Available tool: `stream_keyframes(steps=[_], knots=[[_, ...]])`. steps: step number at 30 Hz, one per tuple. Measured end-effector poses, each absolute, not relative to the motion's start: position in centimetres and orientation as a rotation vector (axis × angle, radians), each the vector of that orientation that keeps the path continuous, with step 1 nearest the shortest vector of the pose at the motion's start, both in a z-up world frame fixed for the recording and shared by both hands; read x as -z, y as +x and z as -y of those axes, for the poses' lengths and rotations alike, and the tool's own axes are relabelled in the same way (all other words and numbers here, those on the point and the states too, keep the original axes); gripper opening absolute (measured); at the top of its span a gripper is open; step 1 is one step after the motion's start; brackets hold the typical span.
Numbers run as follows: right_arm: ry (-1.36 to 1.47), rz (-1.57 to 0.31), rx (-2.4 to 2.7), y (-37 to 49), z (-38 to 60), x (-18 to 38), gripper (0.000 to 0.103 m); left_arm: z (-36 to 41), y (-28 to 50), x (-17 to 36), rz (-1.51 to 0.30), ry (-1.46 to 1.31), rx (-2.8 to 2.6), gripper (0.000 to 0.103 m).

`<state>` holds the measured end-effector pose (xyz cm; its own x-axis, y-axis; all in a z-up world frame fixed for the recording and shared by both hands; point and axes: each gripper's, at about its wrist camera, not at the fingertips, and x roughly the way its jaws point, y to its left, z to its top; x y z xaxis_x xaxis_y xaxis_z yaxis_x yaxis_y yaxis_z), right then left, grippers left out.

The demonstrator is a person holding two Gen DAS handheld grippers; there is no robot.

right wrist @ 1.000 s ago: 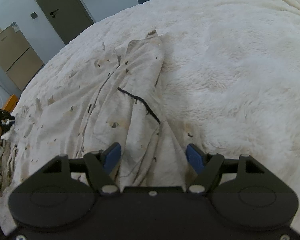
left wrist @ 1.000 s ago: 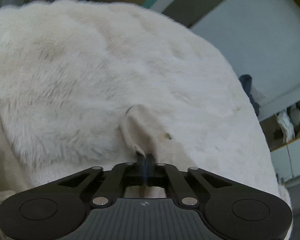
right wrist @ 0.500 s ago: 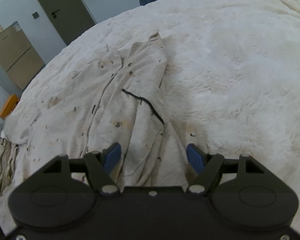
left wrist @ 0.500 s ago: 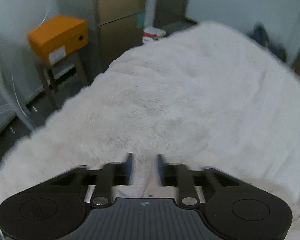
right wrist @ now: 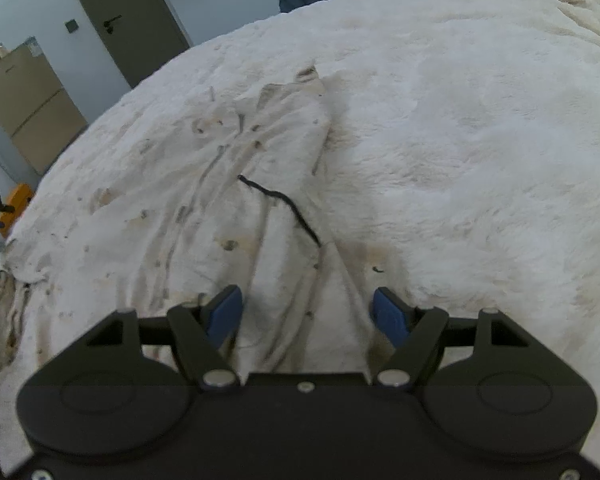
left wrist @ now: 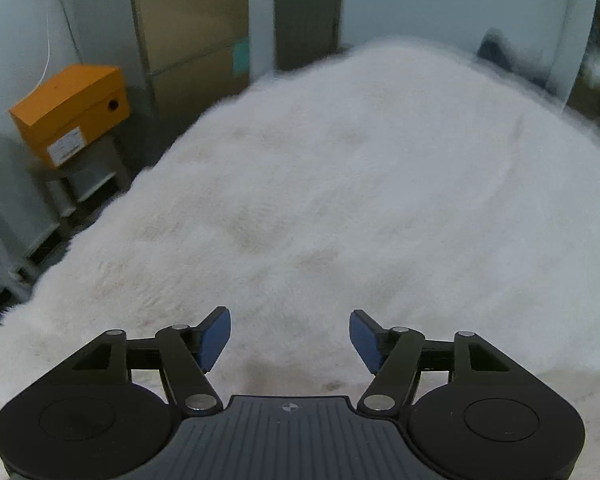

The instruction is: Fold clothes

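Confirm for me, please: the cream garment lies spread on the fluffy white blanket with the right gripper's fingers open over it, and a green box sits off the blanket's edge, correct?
One detail is off: the box is orange, not green, as the left wrist view shows. The rest holds: in the right wrist view the cream garment lies spread on the fluffy white blanket, with the right gripper open over it.

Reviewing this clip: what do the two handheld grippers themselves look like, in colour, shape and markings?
Both look alike: the left gripper and right gripper have matte black bodies with two round lobes, black linkage arms with silver pivot pins, and blue pads on the fingers. The left's centre plate is ribbed grey with a small round mark. No cables or sleeves show.
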<state>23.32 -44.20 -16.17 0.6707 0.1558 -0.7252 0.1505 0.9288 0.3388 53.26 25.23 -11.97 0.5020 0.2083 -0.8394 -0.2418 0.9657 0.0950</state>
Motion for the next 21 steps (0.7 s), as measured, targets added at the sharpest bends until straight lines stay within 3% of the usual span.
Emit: stream_keyframes(steps=[2, 3, 5, 9, 14, 17, 18, 20, 21], knots=[[0.398, -0.837, 0.000, 23.6, 44.2, 16.3, 0.071, -26.3, 53.5, 13.2, -1.036, -0.110, -0.268, 0.035], [0.402, -0.834, -0.001, 23.8, 44.2, 16.3, 0.071, -26.7, 53.5, 13.6, -1.047, -0.149, -0.256, 0.032], [0.389, -0.837, 0.000, 23.8, 44.0, 16.5, 0.071, -26.9, 53.5, 13.6, -1.058, -0.180, -0.209, 0.002], [0.383, -0.841, 0.008, 23.8, 43.9, 16.9, 0.071, -26.5, 53.9, 12.5, -1.024, -0.118, -0.161, 0.001], [0.376, -0.836, 0.013, 23.8, 43.8, 16.9, 0.071, -27.1, 54.4, 7.8, -0.701, -0.109, -0.260, 0.002], [0.367, -0.837, 0.015, 23.8, 43.7, 17.0, 0.071, -26.2, 55.5, 8.1, -0.701, -0.069, -0.298, 0.004], [0.362, -0.837, 0.014, 23.9, 43.6, 17.0, 0.071, -25.8, 55.8, 8.5, -0.723, -0.047, -0.316, 0.008], [0.365, -0.836, 0.013, 23.8, 43.8, 16.9, 0.071, -25.6, 55.8, 9.2, -0.742, -0.040, -0.332, 0.037], [0.369, -0.835, 0.012, 23.8, 43.8, 16.8, 0.071, -25.8, 55.4, 9.5, -0.750, -0.061, -0.335, 0.042]])
